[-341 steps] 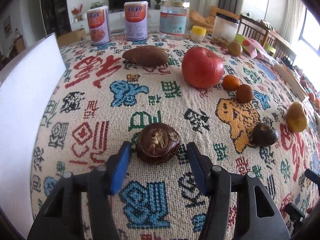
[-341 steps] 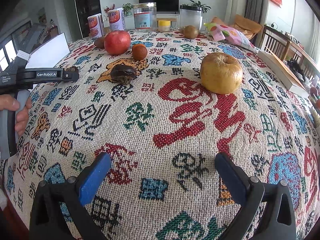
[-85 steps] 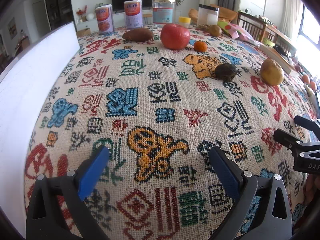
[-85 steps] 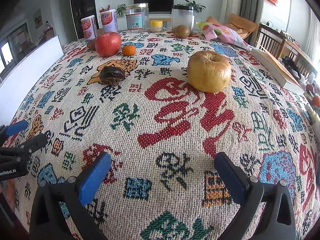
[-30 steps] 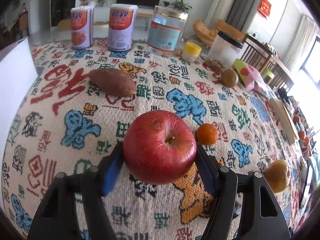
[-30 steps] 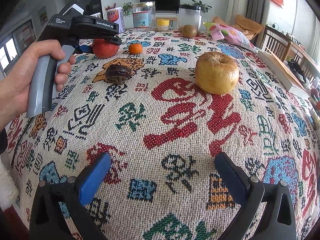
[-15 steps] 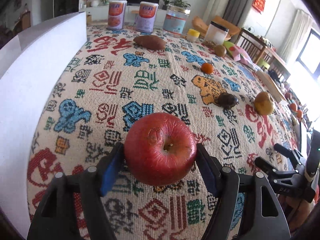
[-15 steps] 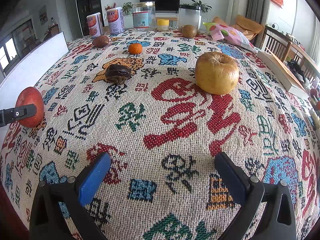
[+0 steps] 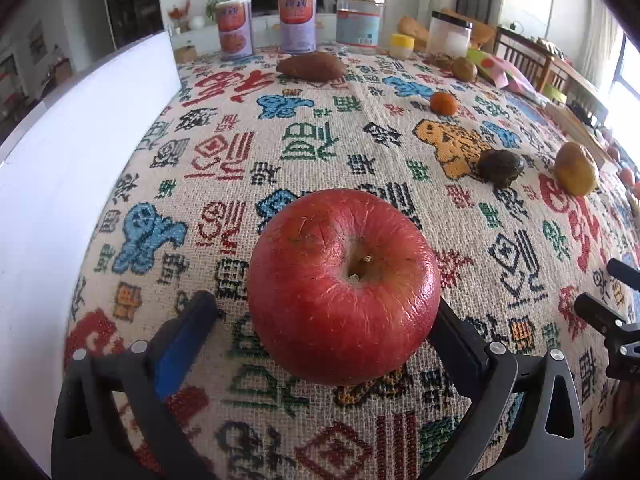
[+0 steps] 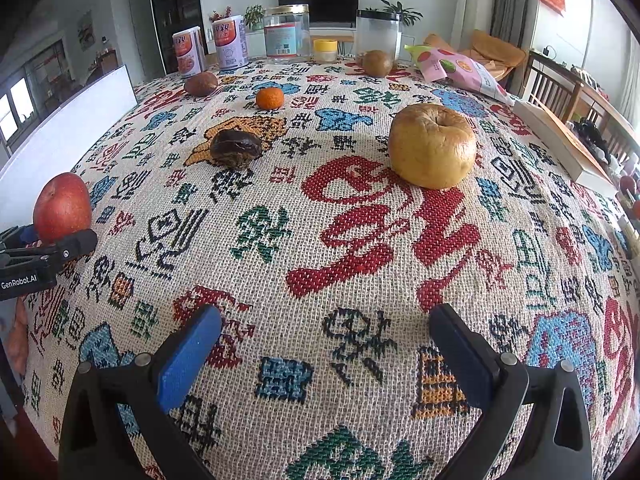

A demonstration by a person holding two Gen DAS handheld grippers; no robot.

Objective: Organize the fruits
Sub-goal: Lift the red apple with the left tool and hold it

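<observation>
A red apple (image 9: pixel 344 284) sits on the patterned worktop (image 9: pixel 320 140) near its left edge, between the parted fingers of the left gripper (image 9: pixel 324 328) (apparently just released). The right gripper (image 10: pixel 324 344) is held wide open and empty.

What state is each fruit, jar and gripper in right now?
Left gripper: open around the red apple.
Red apple: resting on the cloth, released.
Right gripper: open, empty.
Yellow apple: upright on the cloth.
Clear jar: lid on.
</observation>
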